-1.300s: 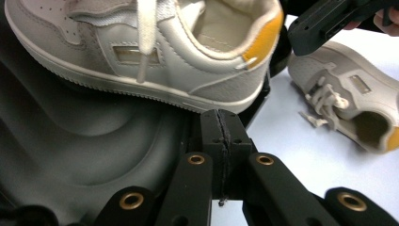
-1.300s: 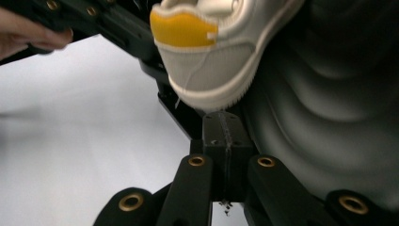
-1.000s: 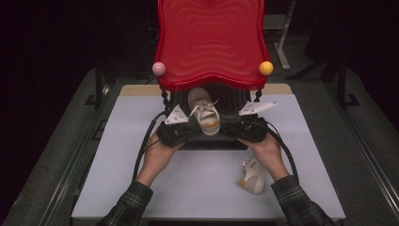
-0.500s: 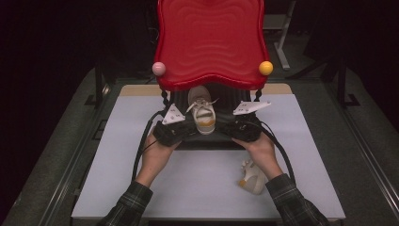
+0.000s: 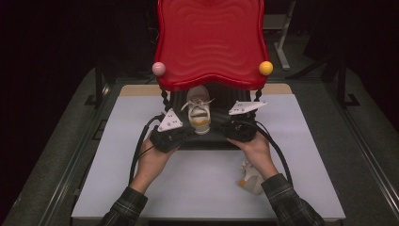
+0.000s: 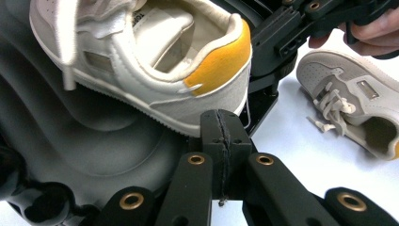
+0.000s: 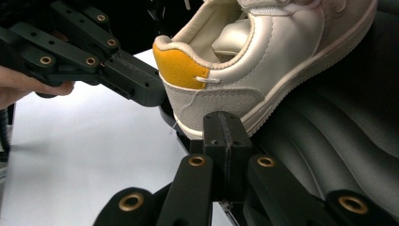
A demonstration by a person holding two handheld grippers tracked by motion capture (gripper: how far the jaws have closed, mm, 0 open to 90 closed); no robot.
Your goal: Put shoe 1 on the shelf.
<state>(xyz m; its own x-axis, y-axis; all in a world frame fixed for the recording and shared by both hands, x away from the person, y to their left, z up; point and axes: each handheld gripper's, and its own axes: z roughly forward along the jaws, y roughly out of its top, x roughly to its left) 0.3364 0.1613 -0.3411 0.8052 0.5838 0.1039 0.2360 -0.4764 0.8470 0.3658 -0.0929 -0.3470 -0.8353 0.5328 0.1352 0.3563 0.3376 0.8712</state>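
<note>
Red upper shelf (image 5: 211,42) overhangs the black lower tray (image 6: 80,141), where my shoe (image 5: 198,110) sits, heel toward me. Both tongs are pressed together, pinching nothing: left (image 5: 181,136) and right (image 5: 226,129) flank the heel. I'd nudge evenly from both sides so it slides straight back. Its mate (image 5: 250,178) lies near right on the mat (image 5: 117,179). Since a second ago the shoe has edged farther in.
</note>
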